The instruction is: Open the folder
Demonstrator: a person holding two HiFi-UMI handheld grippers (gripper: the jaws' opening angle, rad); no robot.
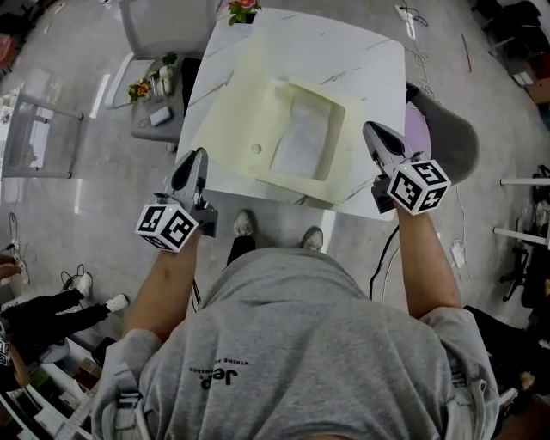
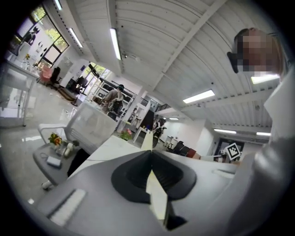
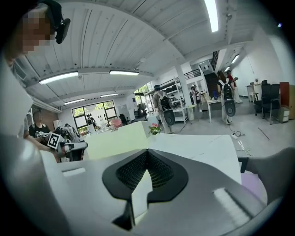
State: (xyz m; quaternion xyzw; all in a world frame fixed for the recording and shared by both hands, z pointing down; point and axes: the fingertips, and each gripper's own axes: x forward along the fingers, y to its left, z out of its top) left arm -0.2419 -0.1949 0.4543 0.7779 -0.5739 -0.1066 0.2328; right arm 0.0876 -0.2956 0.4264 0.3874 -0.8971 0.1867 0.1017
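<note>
Head view shows the folder (image 1: 236,112) lying in the middle of the white marble surface (image 1: 369,60), square to the person and within easy reach of both hands. It is pale yellow and looks already spread: a broad cover with a small round stud lies out to the left, and to the right a raised frame surrounds a white sheet (image 1: 305,136). Whether the cover lies quite flat or leans up a little I cannot tell; from the right gripper view it seems to rise somewhat.

The left gripper (image 1: 198,156) is at the near left corner of the surface and the right gripper (image 1: 374,133) at the near right edge. Each is beside the folder, apart from it and touching nothing. Both sets of fingers are clenched together on nothing, as each gripper's own view shows, with the tips meeting and only a pale sliver of folder showing beyond. I judge the hands are kept wide and low so that the cover has room to fall open, and the opening looks done or nearly so.

A small pot of flowers (image 1: 243,10) stands at the far edge, clear of it all.
</note>
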